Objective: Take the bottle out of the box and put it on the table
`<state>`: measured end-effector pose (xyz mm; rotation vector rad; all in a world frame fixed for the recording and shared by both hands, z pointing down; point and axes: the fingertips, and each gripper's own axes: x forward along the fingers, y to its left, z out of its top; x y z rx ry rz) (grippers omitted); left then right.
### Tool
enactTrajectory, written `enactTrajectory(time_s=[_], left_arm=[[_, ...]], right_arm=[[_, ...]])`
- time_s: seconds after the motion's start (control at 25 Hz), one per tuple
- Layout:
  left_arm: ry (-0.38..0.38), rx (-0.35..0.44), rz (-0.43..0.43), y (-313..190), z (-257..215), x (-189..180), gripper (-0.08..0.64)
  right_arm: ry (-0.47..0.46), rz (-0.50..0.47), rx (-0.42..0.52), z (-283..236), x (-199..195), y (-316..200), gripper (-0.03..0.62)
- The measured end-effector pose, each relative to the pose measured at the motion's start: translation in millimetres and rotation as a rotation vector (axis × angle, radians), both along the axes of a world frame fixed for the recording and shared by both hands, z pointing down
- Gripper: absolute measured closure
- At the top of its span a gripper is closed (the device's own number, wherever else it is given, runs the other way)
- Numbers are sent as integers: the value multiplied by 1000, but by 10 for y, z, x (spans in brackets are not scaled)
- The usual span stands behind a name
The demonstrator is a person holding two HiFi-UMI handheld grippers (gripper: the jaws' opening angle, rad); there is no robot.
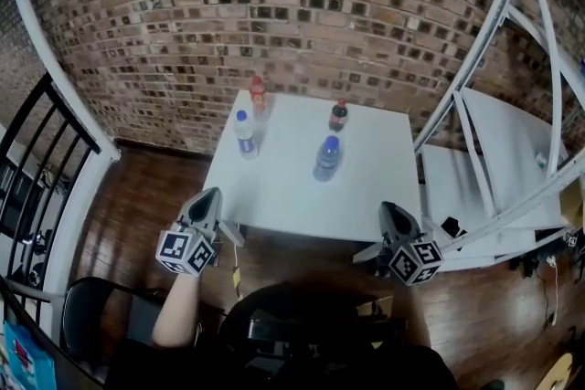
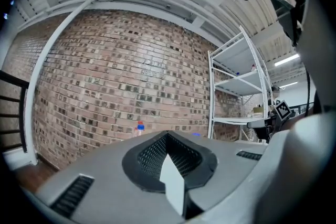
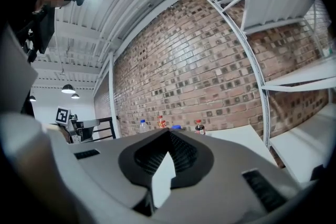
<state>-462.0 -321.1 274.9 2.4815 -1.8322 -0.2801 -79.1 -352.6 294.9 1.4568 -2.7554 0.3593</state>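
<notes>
Four bottles stand on the white table (image 1: 283, 196): a clear one with a blue cap (image 1: 244, 134), an orange one (image 1: 259, 96), a dark cola bottle (image 1: 338, 115) and a blue one (image 1: 326, 158). No box shows in any view. My left gripper (image 1: 208, 196) hovers just off the table's near left corner, its jaws shut and empty. My right gripper (image 1: 391, 211) hangs by the near right corner, jaws together with nothing in them. The left gripper view looks over the shut jaws (image 2: 168, 136) to a bottle (image 2: 139, 128). The right gripper view looks past its jaws (image 3: 168, 134) to the bottles (image 3: 161, 122).
A brick wall (image 1: 274, 5) stands behind the table. White metal shelving (image 1: 494, 151) fills the right side, with small items on its lower shelf. A black railing (image 1: 37, 169) runs along the left. A black chair (image 1: 91, 306) sits at lower left on the wooden floor.
</notes>
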Motion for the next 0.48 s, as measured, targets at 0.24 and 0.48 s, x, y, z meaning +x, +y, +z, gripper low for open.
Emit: enactTrajectory(time_s=[0.24,0.48], left_arm=[[-1,4,-8,59,-12,-71,557],[-19,7,26,120,-11,57,557]], right_arm=[[1,20,10,-23,-11,45,591],[10,51,3,7,158,111,591]])
